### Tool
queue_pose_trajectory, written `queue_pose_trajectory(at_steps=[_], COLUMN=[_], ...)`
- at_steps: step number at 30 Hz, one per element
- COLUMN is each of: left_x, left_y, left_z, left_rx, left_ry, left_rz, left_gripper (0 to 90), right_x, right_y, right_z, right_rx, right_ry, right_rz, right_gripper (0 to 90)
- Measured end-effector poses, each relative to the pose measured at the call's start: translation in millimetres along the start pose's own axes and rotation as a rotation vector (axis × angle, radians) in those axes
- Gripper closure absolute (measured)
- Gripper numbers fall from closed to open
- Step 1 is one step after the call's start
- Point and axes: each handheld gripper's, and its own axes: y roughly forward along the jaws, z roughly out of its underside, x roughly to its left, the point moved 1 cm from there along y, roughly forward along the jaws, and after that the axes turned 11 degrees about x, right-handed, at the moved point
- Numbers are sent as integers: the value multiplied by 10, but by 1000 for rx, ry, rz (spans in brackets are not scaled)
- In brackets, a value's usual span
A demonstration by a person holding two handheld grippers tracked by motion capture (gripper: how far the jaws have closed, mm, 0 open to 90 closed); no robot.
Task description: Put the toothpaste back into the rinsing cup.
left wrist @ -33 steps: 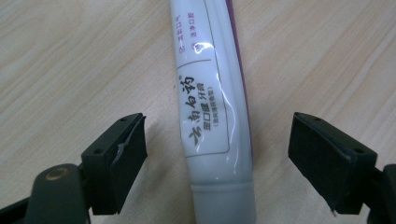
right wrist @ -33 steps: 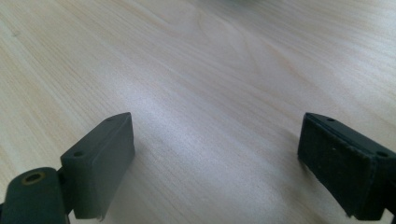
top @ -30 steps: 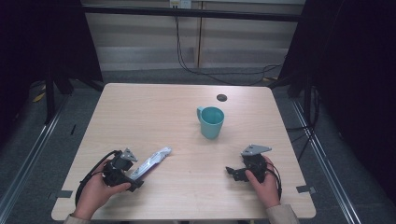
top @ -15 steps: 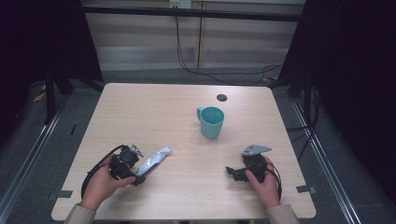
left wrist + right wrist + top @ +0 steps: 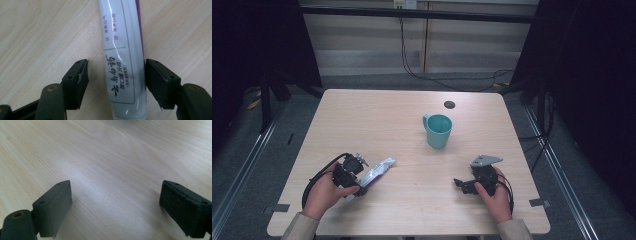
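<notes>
A white and purple toothpaste tube point(image 5: 379, 170) lies flat on the wooden table point(image 5: 377, 120) at the front left. In the left gripper view the tube point(image 5: 122, 50) runs up between the jaws of my left gripper point(image 5: 116, 72). One pad point(image 5: 157, 77) touches the tube's edge, while the other pad point(image 5: 78, 80) stands a small gap away from it. These jaws have just been closing around the tube. My left gripper point(image 5: 360, 182) sits over the tube's near end. My right gripper point(image 5: 460, 184) rests open at the front right, and between its pads point(image 5: 116, 200) is bare wood.
A teal mug point(image 5: 438, 131) stands upright near the table's middle, beyond and between both hands. A small black round spot point(image 5: 449, 104) lies behind it. Dark frame posts and cables stand around the table's edges.
My left hand has shifted right, bringing its jaws over the near end of the tube. The right hand and the mug have not moved.
</notes>
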Motion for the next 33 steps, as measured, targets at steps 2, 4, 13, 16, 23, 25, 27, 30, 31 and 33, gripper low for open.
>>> queue_pose_trajectory(at_steps=[2,4,13,16,23,25,27,30,31,33], left_x=[-1,-8,-11,-27,-49,-44,-41,-24,-24,-17], left_y=[-7,-12,-5,-21,-24,-25,-23,-47,-47,-56], left_z=[-10,-21,-62,-84,-139,-139,-133,-111,-111,-114], left_rx=[4,9,25,53,101,81,67,32,32,22], left_ry=[0,3,8,10,8,-3,-12,-40,-40,-44], left_rz=[-3,-10,11,4,-14,-9,-3,16,16,5], left_gripper=[371,378,464,553,573,621,636,691,704,727], right_x=[0,0,0,0,0,0,0,0,0,0], right_y=[0,0,0,0,0,0,0,0,0,0], right_z=[0,0,0,0,0,0,0,0,0,0], right_rx=[0,0,0,0,0,0,0,0,0,0], right_ry=[0,0,0,0,0,0,0,0,1,1], right_rz=[0,0,0,0,0,0,0,0,0,0], right_gripper=[104,104,104,105,104,104,105,104,104,105])
